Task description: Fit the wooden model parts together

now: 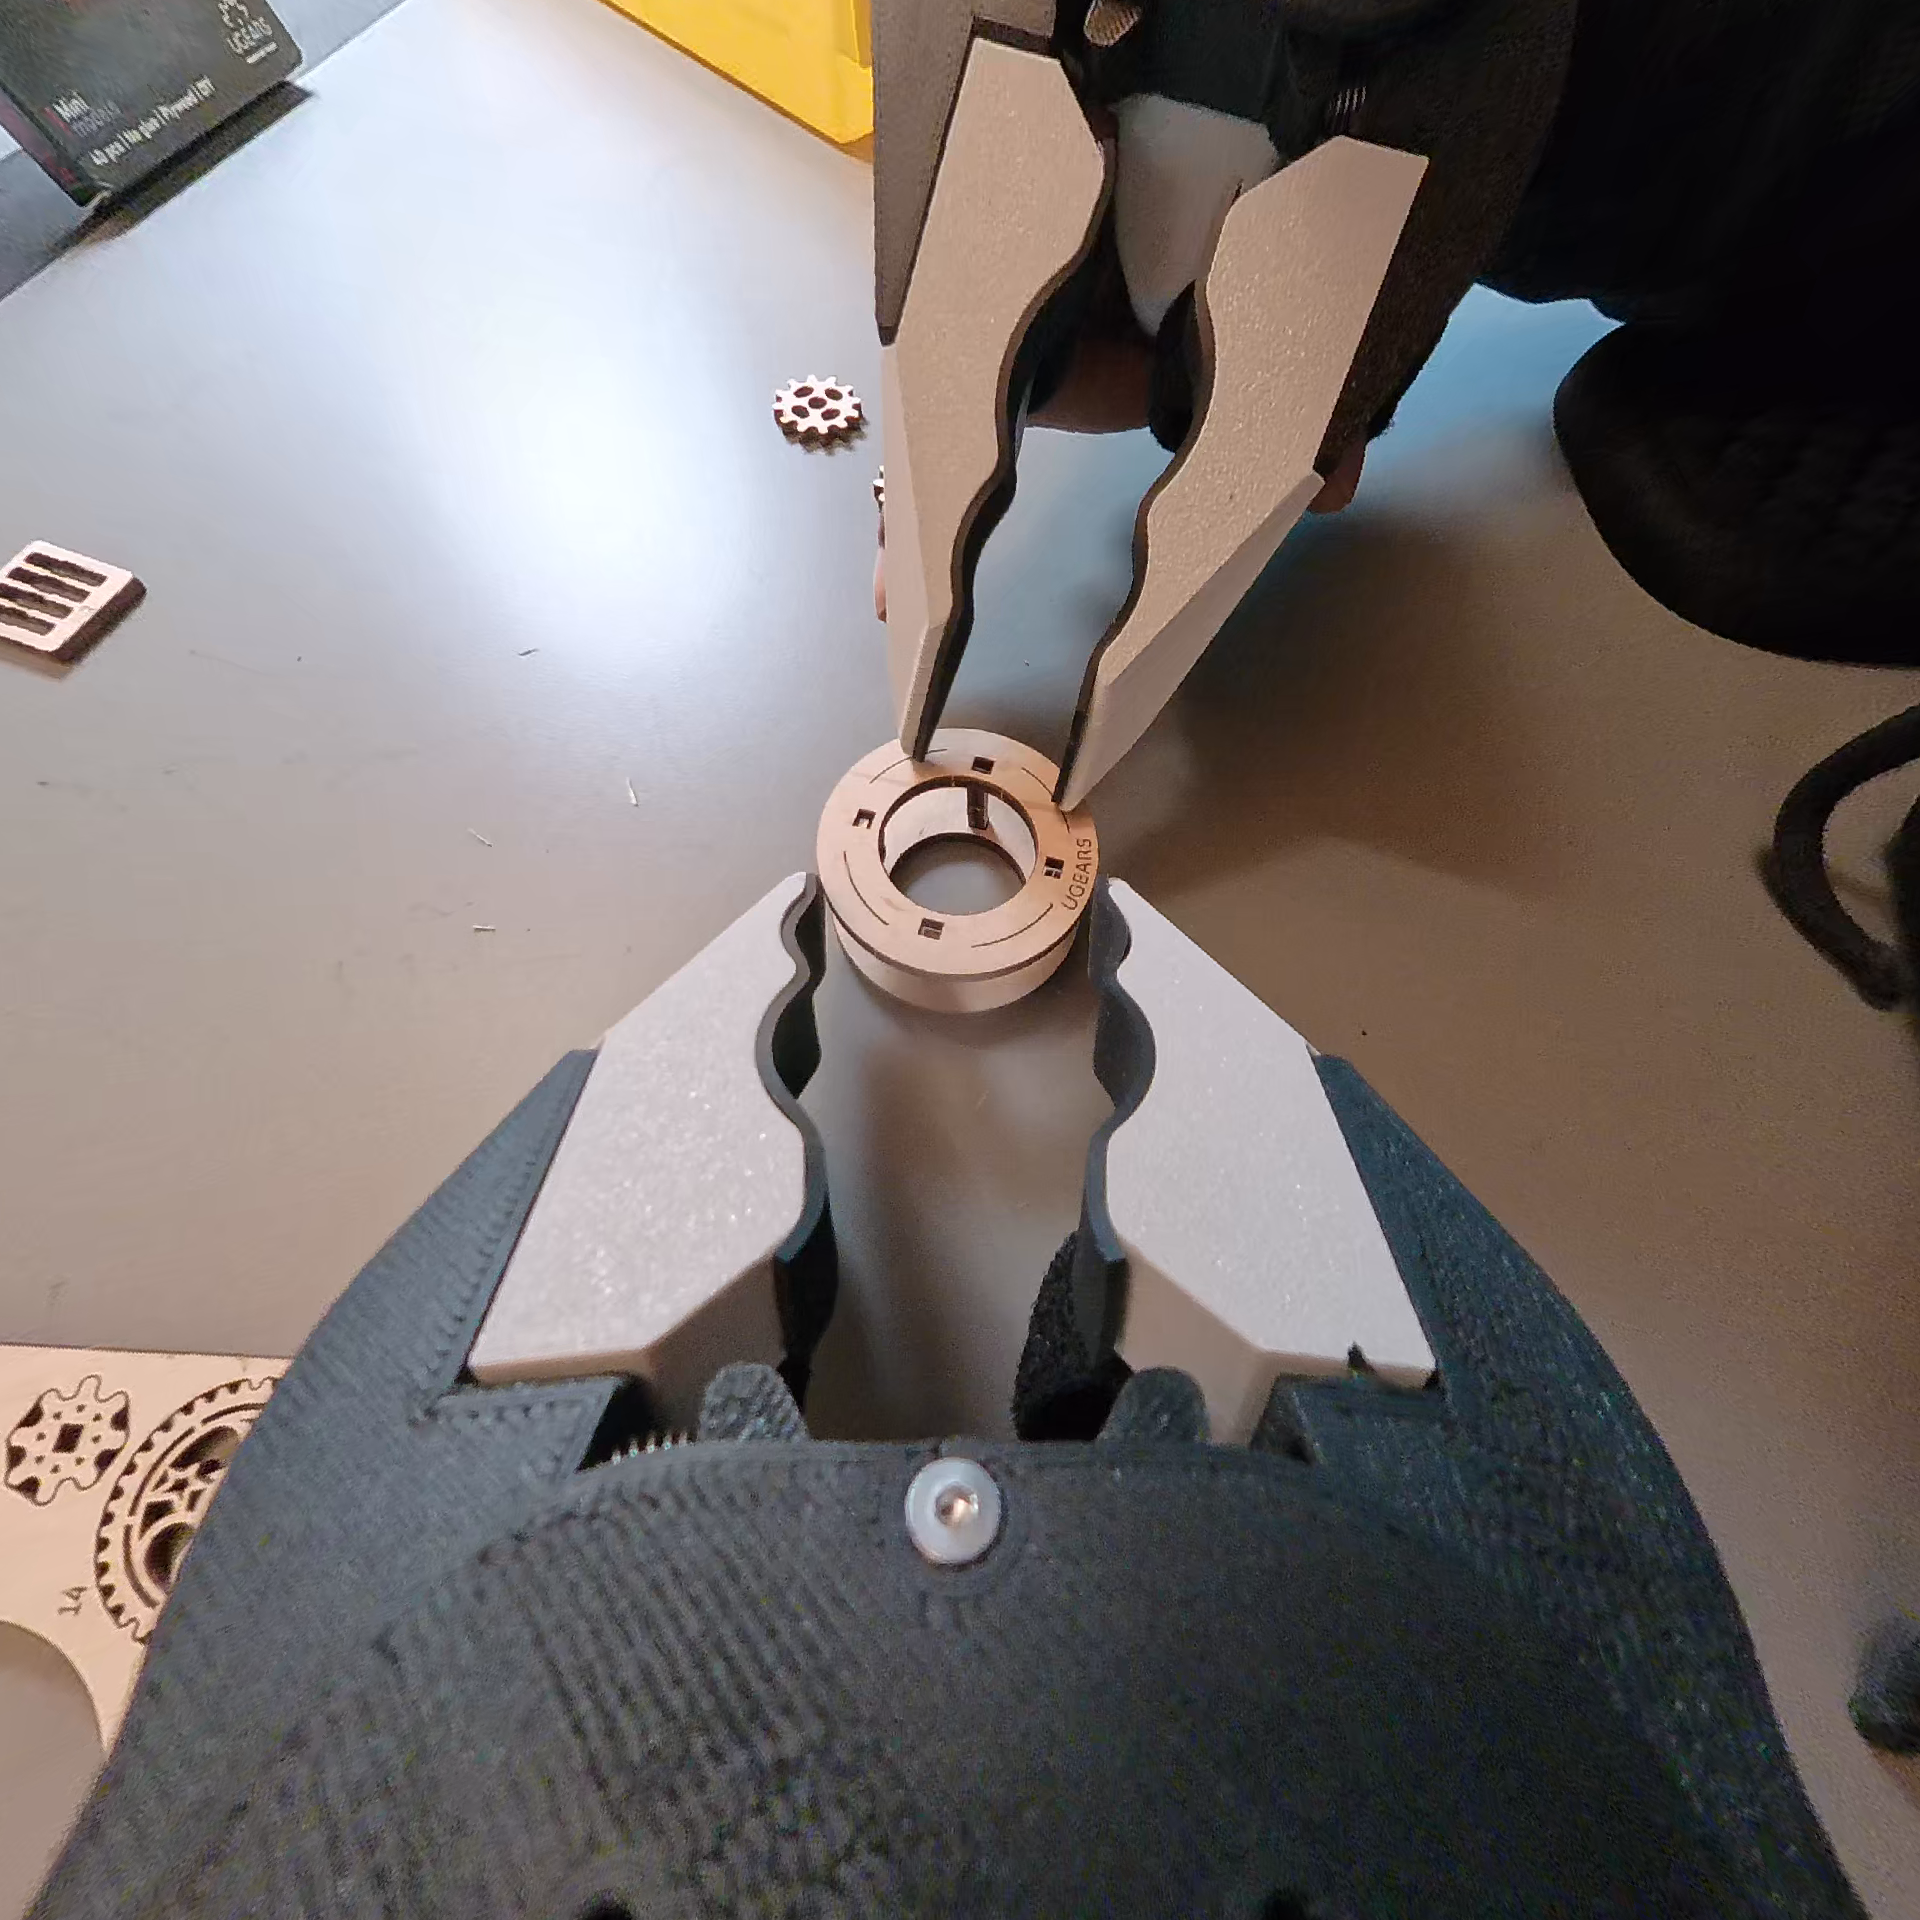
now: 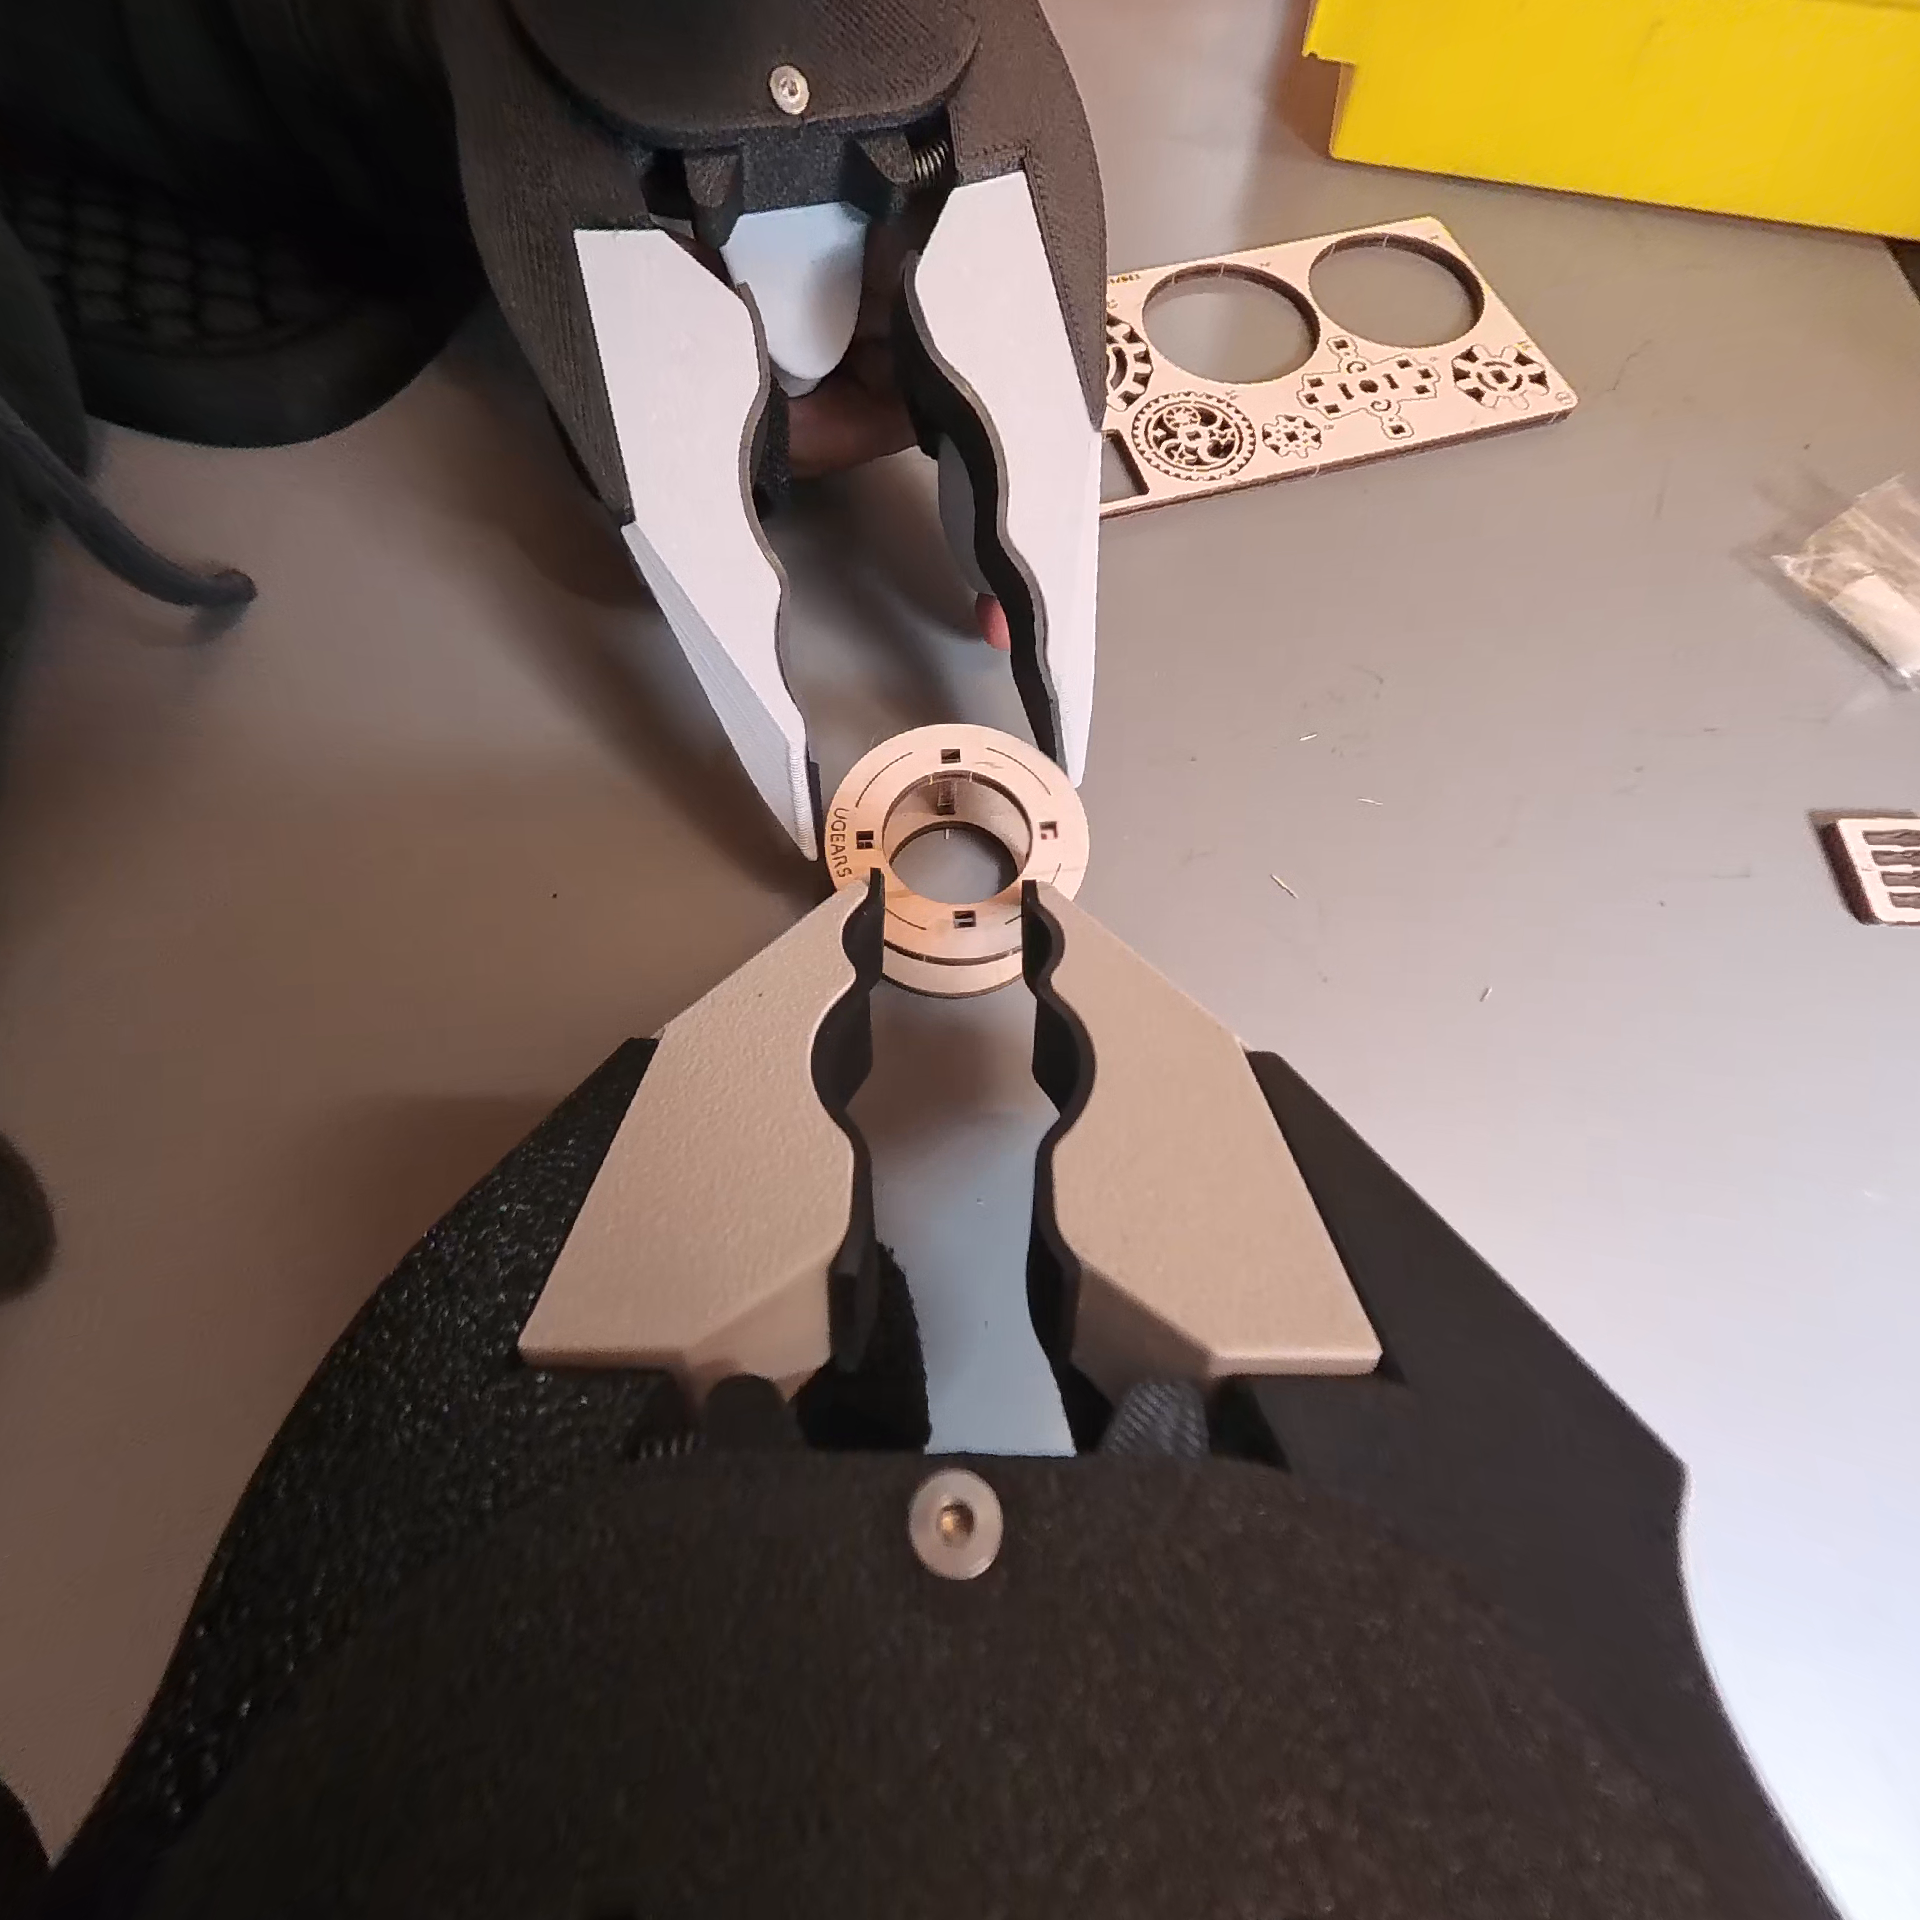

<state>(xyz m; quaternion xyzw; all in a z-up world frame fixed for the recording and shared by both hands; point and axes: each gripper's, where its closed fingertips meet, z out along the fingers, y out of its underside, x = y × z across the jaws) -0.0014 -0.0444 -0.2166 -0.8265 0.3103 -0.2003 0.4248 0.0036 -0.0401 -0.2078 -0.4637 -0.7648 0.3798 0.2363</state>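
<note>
A round wooden ring assembly, two flat rings stacked with a gap between them, stands on the grey table. My left gripper is shut on its sides, one fingertip on each flank. My right gripper comes in from the far side, with its jaws partly apart. Its two fingertips rest on the top ring, either side of the centre hole. In the right wrist view the ring lies under my right gripper, with the left gripper clasping it from behind.
A small wooden gear and a slotted wooden piece lie loose on the table. A plywood parts sheet lies behind the left gripper. A yellow box, a small plastic bag and a dark box stand farther off. The tips of both grippers are at nearly the same place. The slotted wooden piece is about 20 cm from both grippers' fingertips.
</note>
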